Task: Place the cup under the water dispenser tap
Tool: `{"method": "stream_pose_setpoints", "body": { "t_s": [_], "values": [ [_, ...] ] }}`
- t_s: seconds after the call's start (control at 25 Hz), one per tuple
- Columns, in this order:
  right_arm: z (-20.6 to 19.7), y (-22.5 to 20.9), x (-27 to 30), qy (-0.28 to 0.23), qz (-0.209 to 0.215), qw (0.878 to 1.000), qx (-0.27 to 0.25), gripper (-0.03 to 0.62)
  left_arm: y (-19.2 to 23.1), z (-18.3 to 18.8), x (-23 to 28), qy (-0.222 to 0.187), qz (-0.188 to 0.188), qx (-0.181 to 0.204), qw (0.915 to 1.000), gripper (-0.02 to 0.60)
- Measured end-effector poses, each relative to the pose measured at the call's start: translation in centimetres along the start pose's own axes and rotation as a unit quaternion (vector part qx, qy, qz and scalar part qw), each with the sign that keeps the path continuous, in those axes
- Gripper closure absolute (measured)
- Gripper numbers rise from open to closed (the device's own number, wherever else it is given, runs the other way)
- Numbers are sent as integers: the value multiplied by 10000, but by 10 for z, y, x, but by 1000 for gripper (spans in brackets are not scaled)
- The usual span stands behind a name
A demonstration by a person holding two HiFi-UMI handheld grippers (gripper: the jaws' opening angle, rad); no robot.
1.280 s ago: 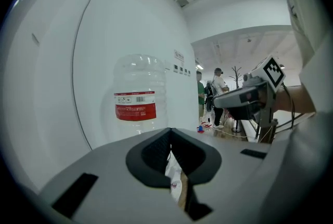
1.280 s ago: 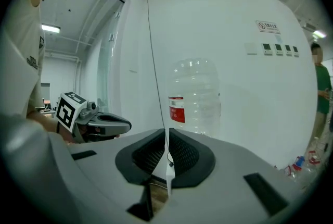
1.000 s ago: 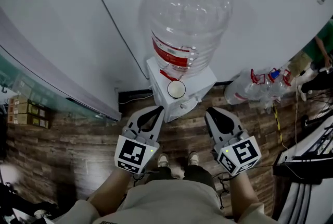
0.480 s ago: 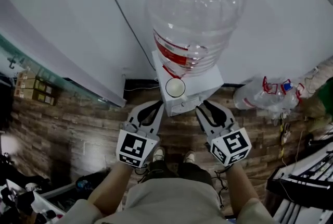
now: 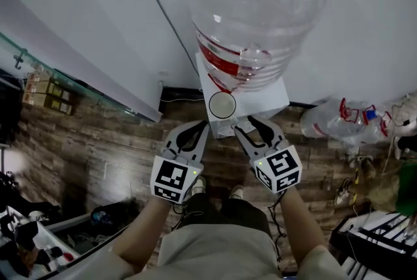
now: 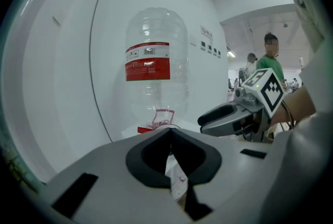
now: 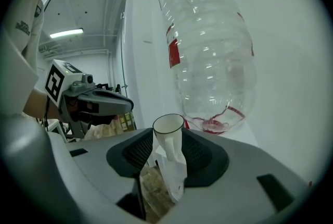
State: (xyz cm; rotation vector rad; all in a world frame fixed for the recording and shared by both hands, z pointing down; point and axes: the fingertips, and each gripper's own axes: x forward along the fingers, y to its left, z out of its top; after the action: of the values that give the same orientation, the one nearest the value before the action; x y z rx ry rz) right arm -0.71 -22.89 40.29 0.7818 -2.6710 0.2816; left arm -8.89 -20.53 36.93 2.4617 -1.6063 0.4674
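Observation:
A white cup [image 5: 222, 105] with a handle stands on top of the white water dispenser [image 5: 264, 99], in front of the big clear bottle [image 5: 251, 12]. The tap is hidden from me. My right gripper [image 5: 255, 131] is just in front of the cup and slightly to its right. Its jaws are opening. In the right gripper view the cup [image 7: 169, 129] shows in the gap of the right gripper [image 7: 169, 138], with no pad pressing on it. My left gripper [image 5: 199, 132] is at the dispenser's front left, jaws closed with nothing between them. The left gripper [image 6: 169, 137] shows only a thin slit.
Empty bottles [image 5: 345, 119] lie on the wooden floor at the right. A glass partition and boxes [image 5: 42, 93] are at the left. The person's feet [image 5: 199, 187] stand close to the dispenser. A person in green [image 6: 270, 59] stands far behind the right gripper [image 6: 229, 116].
Both grippers have come closer to the dispenser's front. The right gripper's jaws, together a second ago, have spread apart. The cup has stayed on top of the dispenser.

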Motion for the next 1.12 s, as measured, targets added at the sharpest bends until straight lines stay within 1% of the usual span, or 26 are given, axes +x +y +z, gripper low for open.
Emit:
{"method": "stream_pose_setpoints", "body": {
  "t_s": [0.24, 0.36, 0.56, 0.72, 0.88, 1.04, 1.12],
  "values": [
    [-25, -1, 29, 154, 124, 9997, -116, 414, 9, -23, 6, 111, 178, -89, 9997, 575],
    [-34, -3, 40, 191, 114, 9996, -200, 416, 12, -36, 10, 156, 217, -153, 9995, 575],
    [-39, -4, 51, 31, 91, 9998, -197, 453, 17, -52, 16, 174, 209, -221, 9994, 575],
    [-46, -6, 59, 34, 43, 9995, -321, 461, 19, -60, 21, 181, 191, -239, 9994, 575],
    [-48, -4, 62, -86, 45, 9994, -338, 500, 23, -67, 23, 185, 163, -245, 9994, 575],
    [-44, -5, 59, -243, -127, 9984, -504, 526, 24, -72, 23, 225, 114, -237, 9994, 575],
    [-43, -5, 56, -305, -147, 9983, -468, 528, 23, -72, 23, 245, 77, -235, 9994, 575]
  ]
}}
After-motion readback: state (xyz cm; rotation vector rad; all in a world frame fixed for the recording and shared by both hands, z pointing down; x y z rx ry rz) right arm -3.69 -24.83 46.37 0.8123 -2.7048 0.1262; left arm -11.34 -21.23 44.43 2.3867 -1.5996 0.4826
